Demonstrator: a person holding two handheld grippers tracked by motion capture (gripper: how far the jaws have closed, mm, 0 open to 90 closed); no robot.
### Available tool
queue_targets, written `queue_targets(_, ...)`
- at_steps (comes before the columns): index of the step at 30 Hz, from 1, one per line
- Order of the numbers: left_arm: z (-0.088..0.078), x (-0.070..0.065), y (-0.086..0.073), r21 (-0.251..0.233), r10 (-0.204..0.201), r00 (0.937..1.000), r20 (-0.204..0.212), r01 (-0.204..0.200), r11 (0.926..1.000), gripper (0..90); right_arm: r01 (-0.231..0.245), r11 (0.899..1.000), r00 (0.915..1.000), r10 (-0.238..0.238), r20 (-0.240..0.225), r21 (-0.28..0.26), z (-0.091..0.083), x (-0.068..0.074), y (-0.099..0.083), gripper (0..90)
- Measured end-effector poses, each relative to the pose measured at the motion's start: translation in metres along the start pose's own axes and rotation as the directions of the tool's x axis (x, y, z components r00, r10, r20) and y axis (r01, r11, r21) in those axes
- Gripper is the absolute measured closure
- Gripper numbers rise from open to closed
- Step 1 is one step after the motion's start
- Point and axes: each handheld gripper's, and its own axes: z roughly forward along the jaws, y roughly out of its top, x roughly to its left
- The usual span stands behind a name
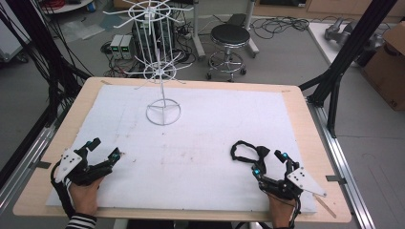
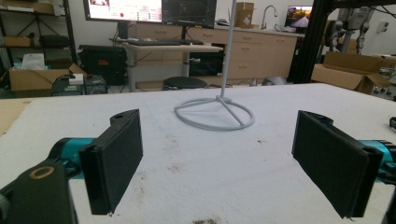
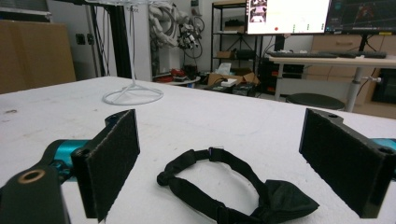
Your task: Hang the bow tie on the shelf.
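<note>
A black bow tie with its looped strap lies on the white mat near the right front. In the right gripper view the bow tie sits just ahead of and between the wide-apart jaws. My right gripper is open, resting on the mat right beside it. My left gripper rests open at the left front, nothing between its jaws. A white wire rack stand rises from the mat's far middle, with spoked rings up its pole; its ring base lies ahead of the left gripper.
The white mat covers a wooden table. Beyond the table stand a black stool, electronics boxes and cables on the floor. Black frame posts flank the right side, and cardboard boxes sit farther right.
</note>
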Motion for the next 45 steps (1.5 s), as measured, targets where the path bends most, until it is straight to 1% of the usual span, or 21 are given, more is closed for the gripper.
queue_targets(2, -0.001, 0.0, 0.0, -0.007, 0.0, 1.0, 0.003, 0.0, 1.0, 16.7, -0.001, 1.0, 1.0, 0.001, -0.002, 0.008, 0.001, -0.001, 0.0, 11.1)
queue_targets(3, 0.0, -0.001, 0.0, -0.008, 0.005, 1.0, 0.003, -0.005, 1.0, 16.7, 0.005, 1.0, 1.0, -0.005, -0.003, 0.008, 0.002, -0.001, 0.0, 11.1)
queue_targets(5, 0.0, -0.002, 0.0, -0.003, 0.019, 0.9998, 0.002, -0.019, 0.9998, 16.7, 0.001, 1.0, 1.0, -0.001, -0.002, 0.011, 0.001, 0.0, 0.0, 11.1)
queue_targets(10, -0.001, -0.001, 0.0, -0.007, 0.008, 1.0, 0.005, -0.008, 0.9999, 16.6, 0.022, 1.0, 0.9997, -0.022, -0.008, 0.01, 0.002, 0.001, 0.001, 11.0)
queue_targets(16, -0.001, -0.001, 0.0, -0.007, 0.007, 0.9999, 0.008, -0.007, 1.0, 16.7, 0.012, 1.0, 0.9998, -0.012, -0.018, 0.001, 0.001, -0.001, 0.0, 11.0)
queue_targets(19, -0.001, -0.001, 0.0, -0.008, 0.008, 0.9999, 0.008, -0.008, 0.9999, 16.6, 0.004, 1.0, 0.9996, -0.004, -0.027, 0.007, 0.001, -0.001, 0.0, 11.0)
queue_targets(22, -0.001, -0.001, 0.0, -0.009, 0.012, 0.9999, 0.009, -0.012, 0.9999, 16.6, 0.016, 1.0, 0.9992, -0.016, -0.036, 0.015, 0.002, -0.001, 0.001, 11.0)
queue_targets(24, -0.001, -0.001, 0.0, -0.009, 0.012, 0.9999, 0.009, -0.012, 0.9999, 16.6, 0.026, 0.999, 0.9982, -0.023, -0.054, 0.044, 0.004, 0.0, 0.002, 11.0)
queue_targets(25, -0.001, -0.001, 0.0, -0.009, 0.012, 0.9999, 0.009, -0.012, 0.9999, 16.6, 0.026, 0.999, 0.9982, -0.023, -0.054, 0.044, 0.004, 0.0, 0.002, 11.0)
queue_targets(27, -0.001, -0.001, 0.0, -0.009, 0.013, 0.9999, 0.009, -0.012, 0.9999, 16.6, 0.043, 0.998, 0.9974, -0.04, -0.06, 0.054, 0.005, 0.001, 0.003, 11.1)
queue_targets(30, -0.001, -0.001, 0.0, -0.01, 0.009, 0.9999, 0.009, -0.009, 0.9999, 16.6, 0.042, 0.997, 0.9971, -0.038, -0.066, 0.059, 0.006, 0.001, 0.003, 11.1)
queue_targets(32, -0.001, -0.001, 0.0, -0.01, 0.009, 0.9999, 0.009, -0.009, 0.9999, 16.6, 0.03, 0.996, 0.9968, -0.023, -0.077, 0.089, 0.007, 0.001, 0.005, 11.1)
queue_targets(34, -0.001, -0.001, 0.0, -0.009, 0.01, 0.9999, 0.009, -0.01, 0.9999, 16.6, 0.039, 0.994, 0.9972, -0.032, -0.068, 0.1, 0.008, 0.001, 0.009, 11.1)
queue_targets(36, -0.001, -0.001, 0.0, -0.009, 0.009, 0.9999, 0.008, -0.009, 0.9999, 16.6, 0.043, 0.993, 0.9968, -0.035, -0.072, 0.106, 0.008, 0.0, 0.012, 11.1)
queue_targets(37, -0.001, -0.001, 0.0, -0.01, 0.009, 0.9999, 0.009, -0.009, 0.9999, 16.6, 0.049, 0.993, 0.9958, -0.04, -0.082, 0.108, 0.008, -0.001, 0.014, 11.1)
queue_targets(38, -0.001, -0.001, 0.0, -0.011, 0.007, 0.9999, 0.01, -0.007, 0.9999, 16.6, 0.047, 0.99, 0.9953, -0.035, -0.09, 0.132, 0.009, -0.002, 0.019, 11.1)
queue_targets(39, -0.001, 0.0, 0.0, -0.011, 0.007, 0.9999, 0.01, -0.007, 0.9999, 16.6, 0.047, 0.989, 0.995, -0.033, -0.094, 0.141, 0.009, -0.002, 0.021, 11.1)
queue_targets(40, -0.001, 0.0, 0.0, -0.011, 0.006, 0.9999, 0.011, -0.006, 0.9999, 16.6, 0.047, 0.989, 0.995, -0.033, -0.094, 0.141, 0.009, -0.002, 0.021, 11.1)
queue_targets(42, -0.001, 0.0, 0.0, -0.011, 0.006, 0.9999, 0.011, -0.006, 0.9999, 16.6, 0.043, 0.986, 0.9935, -0.025, -0.111, 0.16, 0.01, -0.004, 0.027, 11.1)
queue_targets(44, -0.001, 0.0, 0.0, -0.011, 0.006, 0.9999, 0.01, -0.006, 0.9999, 16.6, 0.039, 0.984, 0.9912, -0.015, -0.132, 0.175, 0.01, -0.006, 0.033, 11.1)
queue_targets(45, -0.001, 0.0, 0.0, -0.011, 0.006, 0.9999, 0.011, -0.006, 0.9999, 16.6, 0.036, 0.983, 0.9881, -0.008, -0.154, 0.181, 0.011, -0.008, 0.038, 11.1)
